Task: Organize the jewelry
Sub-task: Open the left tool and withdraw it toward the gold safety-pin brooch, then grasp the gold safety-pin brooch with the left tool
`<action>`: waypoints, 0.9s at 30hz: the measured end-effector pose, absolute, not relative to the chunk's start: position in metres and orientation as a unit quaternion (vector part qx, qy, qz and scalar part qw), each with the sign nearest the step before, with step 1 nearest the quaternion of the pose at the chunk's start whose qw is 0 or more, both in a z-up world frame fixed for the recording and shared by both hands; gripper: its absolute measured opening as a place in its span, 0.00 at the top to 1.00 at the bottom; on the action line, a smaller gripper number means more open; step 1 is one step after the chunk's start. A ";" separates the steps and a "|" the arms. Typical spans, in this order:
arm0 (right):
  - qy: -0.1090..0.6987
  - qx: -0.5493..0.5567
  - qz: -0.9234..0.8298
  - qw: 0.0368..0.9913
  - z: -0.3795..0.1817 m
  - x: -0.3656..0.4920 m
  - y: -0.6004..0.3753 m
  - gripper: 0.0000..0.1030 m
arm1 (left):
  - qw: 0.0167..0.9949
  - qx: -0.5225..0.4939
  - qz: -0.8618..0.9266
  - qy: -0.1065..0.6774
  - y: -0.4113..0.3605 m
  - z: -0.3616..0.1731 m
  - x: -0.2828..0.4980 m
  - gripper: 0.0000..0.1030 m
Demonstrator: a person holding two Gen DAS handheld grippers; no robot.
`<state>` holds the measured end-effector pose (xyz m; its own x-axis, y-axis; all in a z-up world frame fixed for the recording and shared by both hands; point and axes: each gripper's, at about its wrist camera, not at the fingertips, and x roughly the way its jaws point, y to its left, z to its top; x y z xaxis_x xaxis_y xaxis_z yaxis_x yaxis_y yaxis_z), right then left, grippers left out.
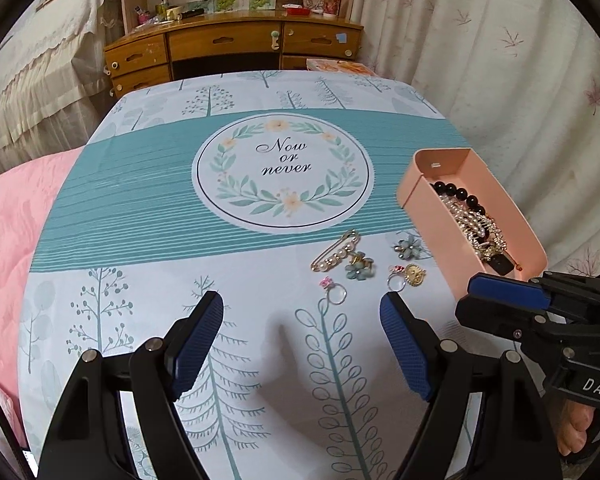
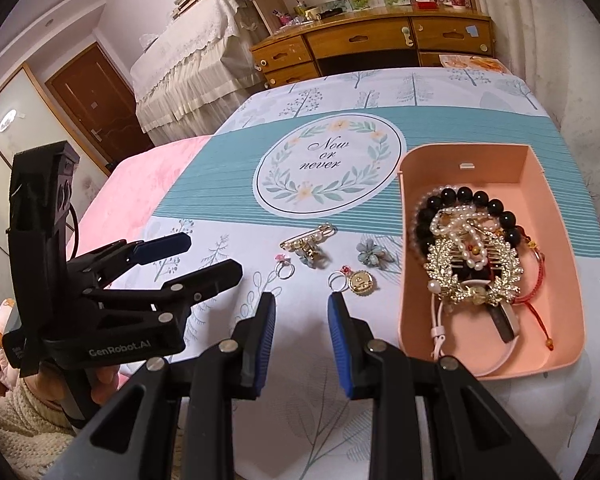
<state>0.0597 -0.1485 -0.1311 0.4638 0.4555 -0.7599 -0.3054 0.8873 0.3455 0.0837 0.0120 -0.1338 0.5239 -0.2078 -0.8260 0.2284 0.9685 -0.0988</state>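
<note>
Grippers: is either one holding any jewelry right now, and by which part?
Nothing is held. The left gripper and the right gripper both hover over the tablecloth with empty jaws; the rings lie untouched.

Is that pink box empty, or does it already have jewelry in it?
Partly filled. The pink box holds a black bead bracelet, pearls and a gold leaf hair comb; its far end is bare.

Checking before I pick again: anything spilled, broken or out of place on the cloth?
Nothing looks spilled or broken. Six pieces lie outside the pink box: pearl pin, two blue flower pieces, two rings and a gold pendant.
</note>
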 end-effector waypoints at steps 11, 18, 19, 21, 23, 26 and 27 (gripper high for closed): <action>0.481 0.066 0.220 0.846 -0.143 0.072 -0.138 0.73 | 0.866 0.005 -0.124 0.485 0.021 -0.146 0.096 0.23; 0.478 0.053 0.211 0.851 -0.146 0.078 -0.134 0.73 | 0.863 0.017 -0.143 0.485 0.014 -0.154 0.104 0.23; 0.479 0.053 0.212 0.850 -0.147 0.079 -0.134 0.73 | 0.863 0.022 -0.148 0.483 0.011 -0.154 0.105 0.23; 0.481 0.054 0.211 0.849 -0.149 0.080 -0.135 0.73 | 0.862 0.030 -0.156 0.481 0.006 -0.157 0.107 0.23; 0.484 0.054 0.205 0.849 -0.151 0.083 -0.136 0.73 | 0.862 0.034 -0.161 0.480 0.003 -0.159 0.108 0.26; 0.489 0.054 0.198 0.848 -0.155 0.087 -0.138 0.73 | 0.856 0.034 -0.174 0.486 -0.002 -0.162 0.113 0.46; 0.491 0.054 0.196 0.847 -0.156 0.088 -0.139 0.73 | 0.853 0.033 -0.178 0.489 -0.002 -0.164 0.114 0.54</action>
<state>0.0876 -0.1386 -0.1561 0.4407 0.3856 -0.8106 -0.2786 0.9172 0.2849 0.1144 -0.0022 -0.1641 0.4585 -0.2709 -0.8464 0.3352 0.9348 -0.1176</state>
